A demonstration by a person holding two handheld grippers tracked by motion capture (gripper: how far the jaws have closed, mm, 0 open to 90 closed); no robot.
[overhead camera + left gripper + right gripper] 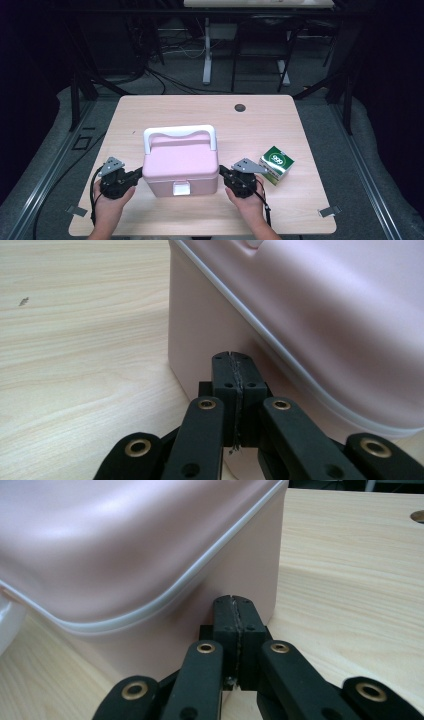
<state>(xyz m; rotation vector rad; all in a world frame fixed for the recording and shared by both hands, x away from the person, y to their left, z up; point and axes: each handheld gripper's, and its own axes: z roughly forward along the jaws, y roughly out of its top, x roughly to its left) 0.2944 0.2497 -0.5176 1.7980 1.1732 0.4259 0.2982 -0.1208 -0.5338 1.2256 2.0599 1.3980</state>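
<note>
While both claws press closed, left claw (136, 175), right claw (223, 173), pink box (181, 167) sides

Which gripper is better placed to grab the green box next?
Right. The right gripper, jaws shut, sits at the pink plastic case's right side, with the small green-and-white cardboard box just beyond it. The left gripper, also shut, has the case between it and the box.

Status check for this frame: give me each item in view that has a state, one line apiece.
pink box: lid closed, front latch down, white handle folded toward the back, standing upright on the table.
left gripper: jaws shut, empty, tips at the box's left side wall.
right gripper: jaws shut, empty, tips at the box's right side wall.
green carton: closed, resting on the table, untouched.
</note>
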